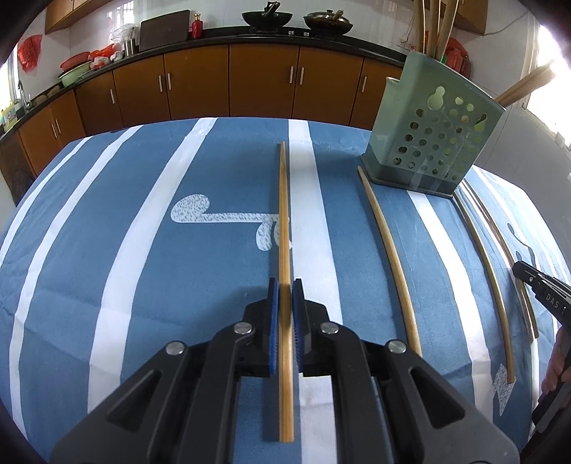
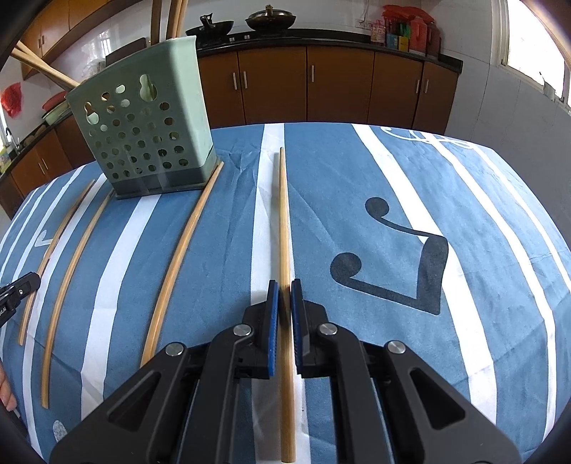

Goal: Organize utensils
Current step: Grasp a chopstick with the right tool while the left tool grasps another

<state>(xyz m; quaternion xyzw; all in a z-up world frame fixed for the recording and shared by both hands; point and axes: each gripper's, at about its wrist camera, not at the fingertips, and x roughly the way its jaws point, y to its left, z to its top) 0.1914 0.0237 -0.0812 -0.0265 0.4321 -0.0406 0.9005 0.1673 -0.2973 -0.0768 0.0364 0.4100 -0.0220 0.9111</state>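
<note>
We are pinching a chopstick (image 1: 284,221) tight in each claw (image 1: 284,285), left and right (image 2: 284,285), and should be lifting slowly toward the green holder (image 1: 433,121).

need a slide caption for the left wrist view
Left gripper shut on a chopstick, green holder ahead on the striped cloth.

I look across a kitchen with brown cabinets (image 1: 264,82) under a dark counter (image 2: 321,37); two black woks (image 1: 267,18) sit on the stove; white tiled wall (image 1: 221,14) behind; bright daylight floods through a window (image 2: 531,39) at the side.
</note>
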